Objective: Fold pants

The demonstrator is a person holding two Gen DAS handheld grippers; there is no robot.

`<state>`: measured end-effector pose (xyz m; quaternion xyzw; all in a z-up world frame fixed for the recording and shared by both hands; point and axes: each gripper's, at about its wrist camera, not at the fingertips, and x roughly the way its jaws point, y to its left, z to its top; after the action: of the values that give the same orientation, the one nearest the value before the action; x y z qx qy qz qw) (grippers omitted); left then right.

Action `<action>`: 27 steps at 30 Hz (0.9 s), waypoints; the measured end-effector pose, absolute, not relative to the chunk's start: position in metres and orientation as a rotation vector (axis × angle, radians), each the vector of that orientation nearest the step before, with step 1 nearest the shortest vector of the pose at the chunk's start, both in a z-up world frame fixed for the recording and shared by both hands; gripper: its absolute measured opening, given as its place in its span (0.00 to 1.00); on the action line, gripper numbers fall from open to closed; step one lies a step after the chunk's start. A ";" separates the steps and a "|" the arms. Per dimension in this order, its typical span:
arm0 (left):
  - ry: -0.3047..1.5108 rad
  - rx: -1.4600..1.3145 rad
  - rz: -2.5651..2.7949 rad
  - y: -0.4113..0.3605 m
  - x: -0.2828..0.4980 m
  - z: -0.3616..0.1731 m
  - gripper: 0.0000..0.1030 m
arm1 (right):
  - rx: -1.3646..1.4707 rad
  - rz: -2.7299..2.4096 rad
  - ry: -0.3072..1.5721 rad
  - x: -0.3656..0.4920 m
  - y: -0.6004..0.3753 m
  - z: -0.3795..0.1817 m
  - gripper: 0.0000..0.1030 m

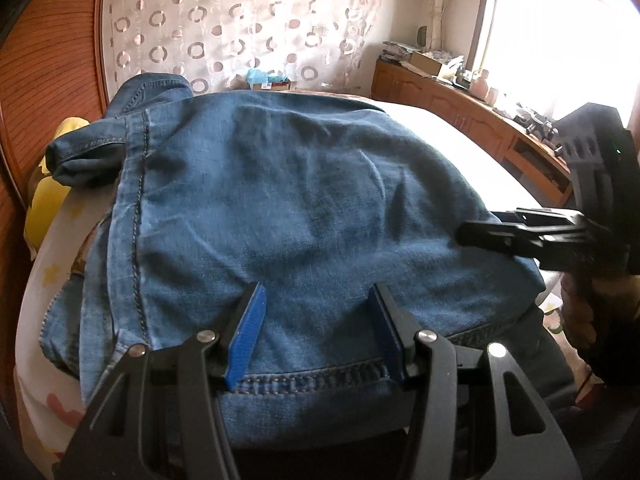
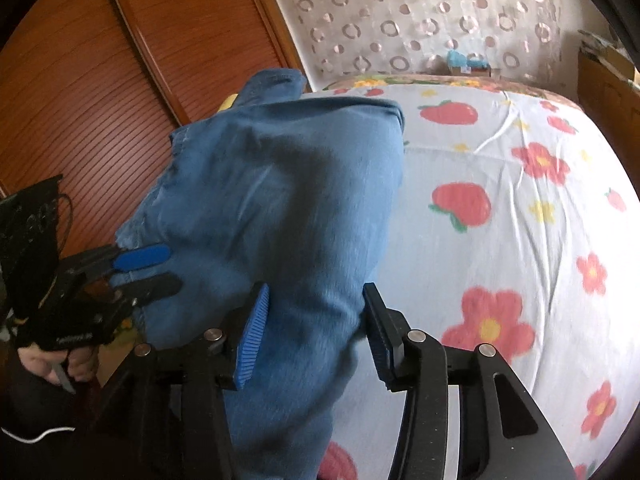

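Blue jeans (image 1: 300, 184) lie folded into a broad pad on the flower-print bed sheet (image 2: 500, 240), with a stitched hem nearest me. In the left wrist view my left gripper (image 1: 316, 312) is open, its blue pads standing apart over the denim just past the hem. It shows again at the jeans' left edge (image 2: 160, 268) in the right wrist view. My right gripper (image 2: 316, 320) is open over the jeans' (image 2: 288, 184) right side. A strip of denim runs between its pads, which do not pinch it. Its black fingertips (image 1: 472, 232) reach over the cloth's right edge.
A ribbed wooden panel (image 2: 100, 100) rises along the bed's left side. A ring-patterned curtain (image 1: 240, 20) hangs behind the bed. A cluttered wooden cabinet (image 1: 460, 96) stands under the bright window. A yellow cloth (image 1: 44, 200) lies left of the jeans. A hand (image 2: 52, 364) holds the left gripper.
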<state>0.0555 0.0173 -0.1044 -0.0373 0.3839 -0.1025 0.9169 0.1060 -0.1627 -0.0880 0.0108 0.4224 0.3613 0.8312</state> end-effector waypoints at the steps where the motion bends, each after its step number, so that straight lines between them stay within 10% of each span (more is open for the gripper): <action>1: 0.791 -0.076 -0.210 0.018 0.055 -0.105 0.51 | 0.026 0.771 0.897 0.104 -0.164 -0.089 0.46; 8: 0.788 -0.074 -0.205 0.017 0.054 -0.109 0.51 | 0.053 0.795 0.919 0.104 -0.164 -0.096 0.46; 15: 0.785 -0.073 -0.204 0.015 0.054 -0.110 0.51 | 0.083 0.867 0.919 0.103 -0.163 -0.086 0.11; 27: 0.735 -0.140 -0.187 0.040 0.030 -0.084 0.52 | 0.055 1.008 0.764 0.092 -0.116 -0.006 0.08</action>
<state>0.0296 0.0398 -0.0841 -0.0683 0.3584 -0.0913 0.9266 0.0922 -0.1163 -0.0056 0.0257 0.3570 0.4709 0.8063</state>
